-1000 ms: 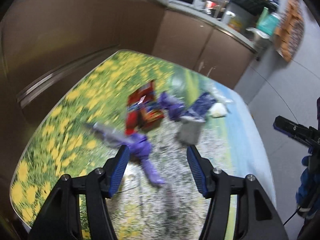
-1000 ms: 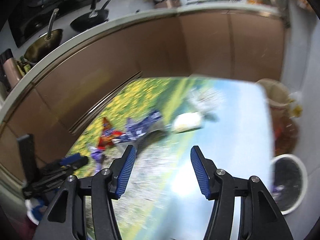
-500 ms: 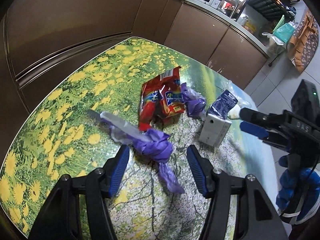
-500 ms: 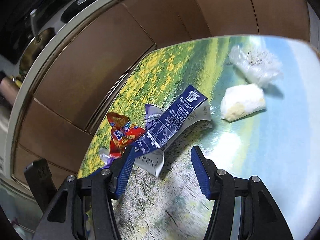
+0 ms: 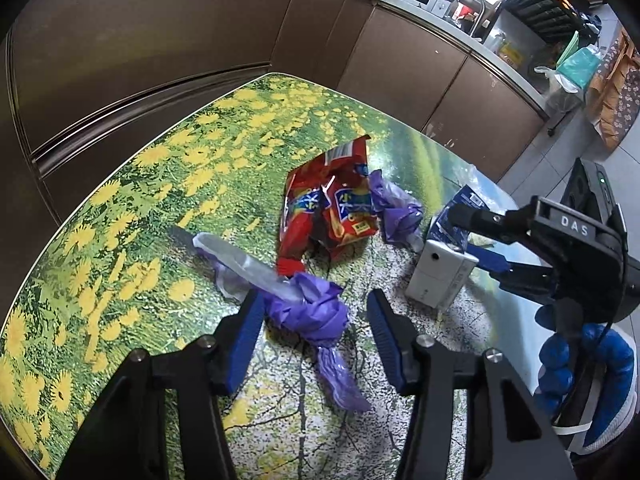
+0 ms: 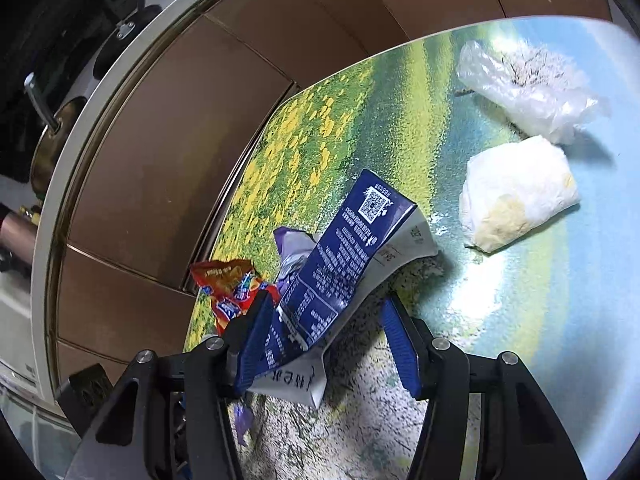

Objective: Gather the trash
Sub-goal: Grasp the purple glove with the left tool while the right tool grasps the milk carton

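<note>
Left gripper (image 5: 316,320) has been closing, jaws still apart, straddling a purple bag (image 5: 316,312) on the table (image 5: 120,208); the pads aren't pressing on it. Right gripper (image 6: 324,340) is also closing round a flattened blue carton (image 6: 340,256); left pad about touches it, right pad clear, no grip. Red snack wrapper (image 5: 332,208) lies just beyond the purple bag. Past the carton: white wad (image 6: 516,196), clear plastic bag (image 6: 524,88). Brown cabinets (image 5: 160,24) behind.

Bare tabletop (image 6: 532,320) lies open right of the flattened carton (image 6: 332,276); wrappers (image 5: 332,204) crowd its other side.
</note>
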